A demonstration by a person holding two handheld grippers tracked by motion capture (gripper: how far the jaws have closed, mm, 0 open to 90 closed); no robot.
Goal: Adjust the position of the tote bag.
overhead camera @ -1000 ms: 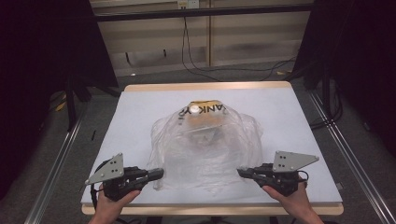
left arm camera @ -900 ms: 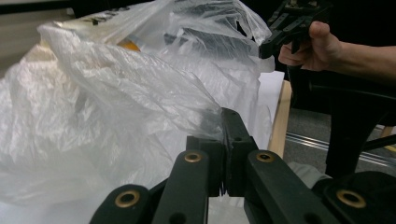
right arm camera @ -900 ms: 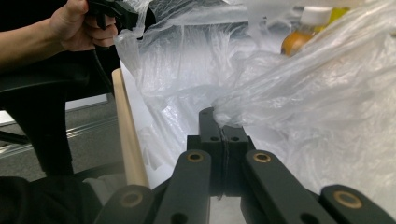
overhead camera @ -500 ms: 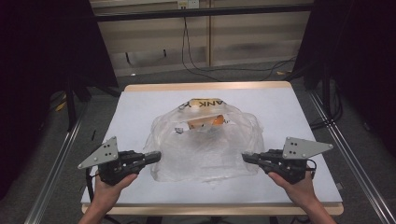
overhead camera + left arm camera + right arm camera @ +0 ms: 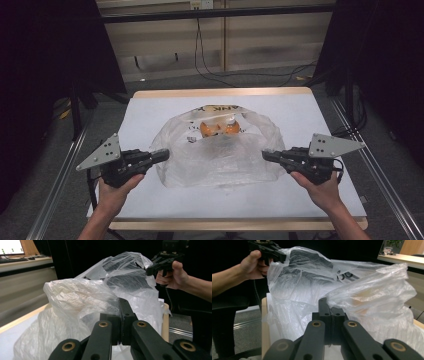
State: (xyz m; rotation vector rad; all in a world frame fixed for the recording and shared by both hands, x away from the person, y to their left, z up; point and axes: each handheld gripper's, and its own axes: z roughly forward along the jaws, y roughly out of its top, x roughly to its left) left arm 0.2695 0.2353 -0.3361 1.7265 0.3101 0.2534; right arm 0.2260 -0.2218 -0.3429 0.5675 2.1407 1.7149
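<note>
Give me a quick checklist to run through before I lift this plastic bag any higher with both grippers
1. Left gripper clamped on the plastic bag: ok, jaws shut on the film in the left gripper view.
2. Right gripper clamped on the bag: ok, jaws shut on the film.
3. Both hands level: ok, about the same height.
4. Orange item inside the bag: ok, seen through the film.
5. Bag bottom off the table: cannot tell.
6. Film tearing at the jaws: cannot tell.
</note>
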